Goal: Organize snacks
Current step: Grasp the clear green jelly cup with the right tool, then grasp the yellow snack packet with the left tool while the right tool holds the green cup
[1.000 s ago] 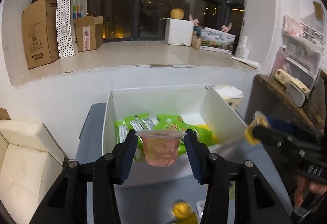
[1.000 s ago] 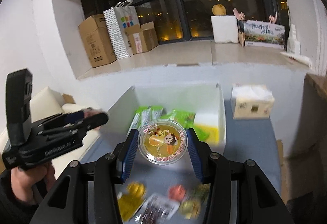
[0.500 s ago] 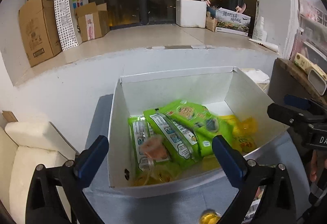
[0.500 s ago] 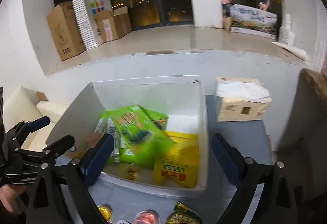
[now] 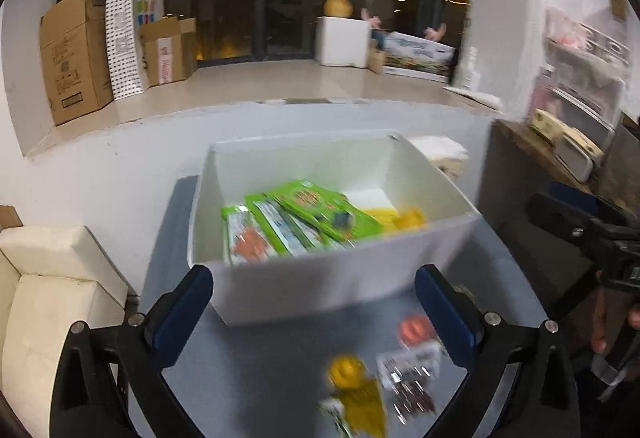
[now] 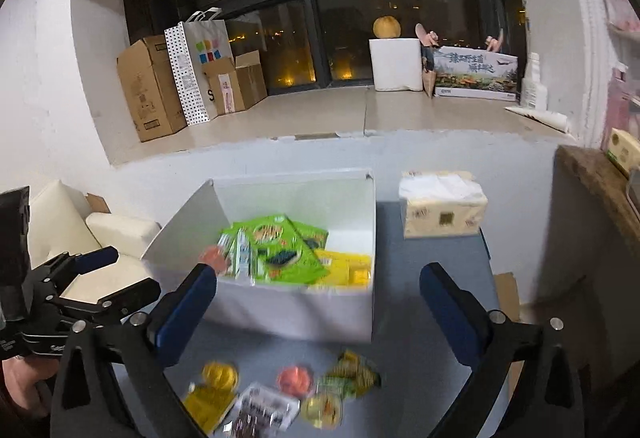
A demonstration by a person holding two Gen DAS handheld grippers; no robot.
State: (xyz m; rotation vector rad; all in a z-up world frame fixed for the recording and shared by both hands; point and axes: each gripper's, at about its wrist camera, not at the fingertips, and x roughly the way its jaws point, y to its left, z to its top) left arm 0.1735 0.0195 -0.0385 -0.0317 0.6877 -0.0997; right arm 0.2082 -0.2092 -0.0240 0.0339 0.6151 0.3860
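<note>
- Bench: grey-blue top, pushed up against a white wall under a deep beige window ledge; dark window glass behind it, night outside.
- White box sits on the bench, open top. Inside: green snack packs stacked at a slant, a yellow pack to the right of them, an orange-pink jelly cup at the left near corner.
- Loose snacks lie on the bench in front of the box: yellow and orange cups, a yellow-green pouch, a white-and-brown packet. Blurred, no labels readable.
- Ledge carries cardboard boxes, a dotted paper bag, a white block with a round yellow fruit on top, and a printed carton.
- Cream sofa left of the bench.
- Left tool: jaws fully spread, nothing between them, hanging in front of the box's near wall.
- Right tool: jaws at wide spread and opening, nothing between them, same side of the box.
- Right view only: tissue pack in full on the bench right of the box; the left tool from the side at the left edge with a hand below it.
- Left view only: wooden shelf with small boxes and clear wall organisers at right; the right tool at the right edge.
</note>
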